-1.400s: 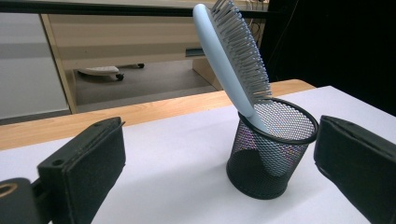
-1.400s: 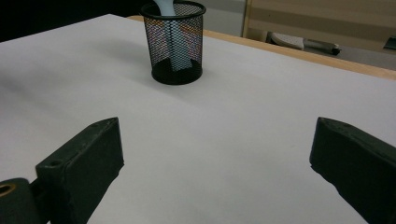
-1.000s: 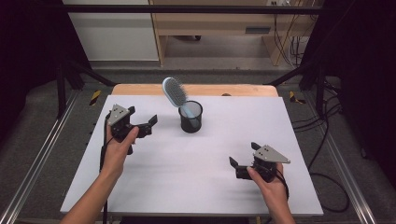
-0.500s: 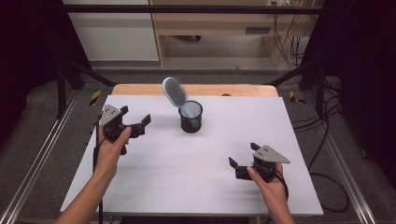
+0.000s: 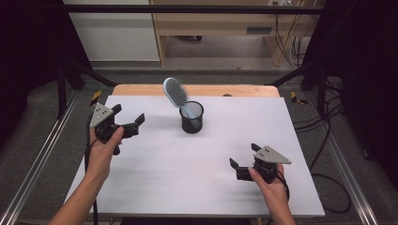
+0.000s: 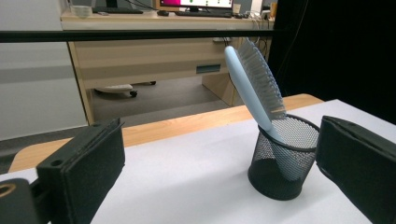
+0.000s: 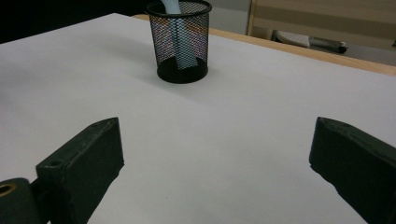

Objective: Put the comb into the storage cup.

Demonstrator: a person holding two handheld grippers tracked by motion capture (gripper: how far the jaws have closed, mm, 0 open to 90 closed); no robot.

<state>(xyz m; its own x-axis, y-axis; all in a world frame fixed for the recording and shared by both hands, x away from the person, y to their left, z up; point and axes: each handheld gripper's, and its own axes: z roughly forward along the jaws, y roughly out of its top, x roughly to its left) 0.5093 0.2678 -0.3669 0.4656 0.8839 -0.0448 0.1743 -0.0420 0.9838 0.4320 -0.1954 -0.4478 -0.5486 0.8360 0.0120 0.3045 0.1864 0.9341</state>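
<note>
Wooden desk [image 5: 220, 23] behind, grey floor [image 5: 225, 63], perhaps a monitor [image 6: 196, 3]

High view: overhead, facing forward-down. Both gripper views: low, near table [image 5: 155, 178]; share mesh cup [image 6: 281, 156], seemingly from opposite sides.

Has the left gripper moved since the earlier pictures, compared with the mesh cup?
Yes. The left gripper has moved left, away from the mesh cup, which stayed in place.
</note>
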